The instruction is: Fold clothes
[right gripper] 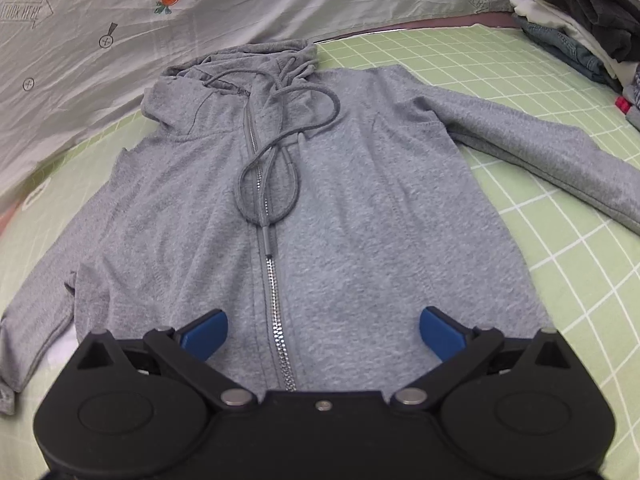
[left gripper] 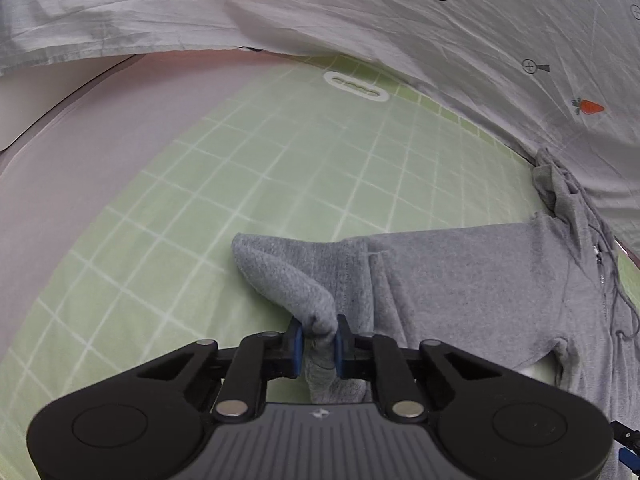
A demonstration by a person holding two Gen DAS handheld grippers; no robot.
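A grey zip-up hoodie lies face up on a green grid mat, hood toward the far side, zipper closed, drawstrings looped on the chest. Its one sleeve stretches out to the right. My left gripper is shut on the other sleeve, which is lifted and doubled back toward the hoodie's body. My right gripper is open and empty, hovering just above the hoodie's bottom hem, its blue fingers on either side of the zipper.
A white printed sheet with a carrot motif lies behind the mat. A stack of folded clothes stands at the back right. The green mat has bare room to the left of the hoodie, ending at a pale surface.
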